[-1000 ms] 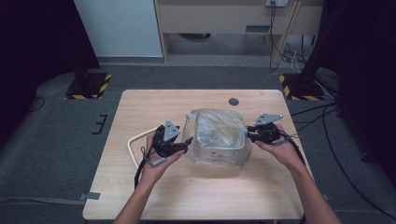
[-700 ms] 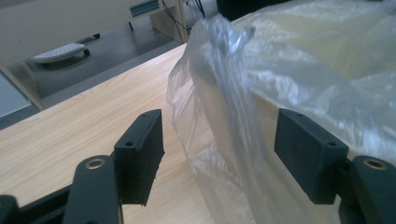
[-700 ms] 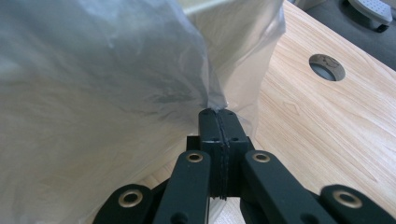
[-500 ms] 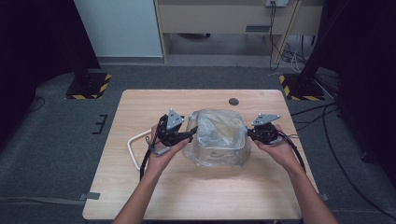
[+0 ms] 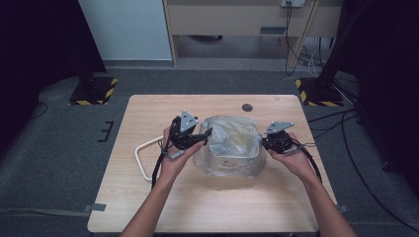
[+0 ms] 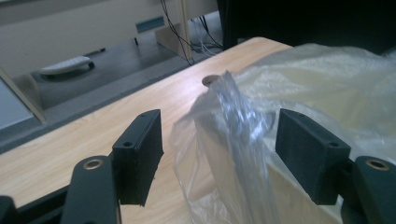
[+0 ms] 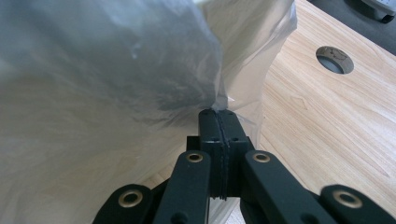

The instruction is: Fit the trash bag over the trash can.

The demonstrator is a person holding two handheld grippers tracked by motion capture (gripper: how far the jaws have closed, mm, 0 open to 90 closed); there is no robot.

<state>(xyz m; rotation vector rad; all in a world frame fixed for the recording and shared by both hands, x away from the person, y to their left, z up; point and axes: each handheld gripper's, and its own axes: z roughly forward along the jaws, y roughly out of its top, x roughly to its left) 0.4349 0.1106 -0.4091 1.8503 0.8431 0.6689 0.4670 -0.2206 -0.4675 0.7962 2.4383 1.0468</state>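
A clear plastic bag lines a pale box-shaped bin that stands near the middle of the light wooden table. The bag film drapes over the bin's rim and spreads loosely onto the tabletop around its base.

Left gripper: positioned at the bin's left side, at rim level. In the left gripper view its jaws stand apart, with a raised fold of the plastic bag and the bin's edge between them. The pads do not press on the film; a gap shows on each side.

Right gripper: positioned at the bin's right side. In the right gripper view its jaws are fully together and pinch a gathered tuft of the bag film at their tips. These jaws have just been closing, with the film between them. Film bulges up and to the left of the pinch point.

A round cable hole sits in the tabletop beyond the bin; it also appears in the right gripper view. A white looped handle-like object lies on the table left of the left hand. Yellow-and-black hazard-striped stand bases rest on the grey floor beyond the table.

No brand, label or legible writing is visible on the bag, the bin or the grippers.
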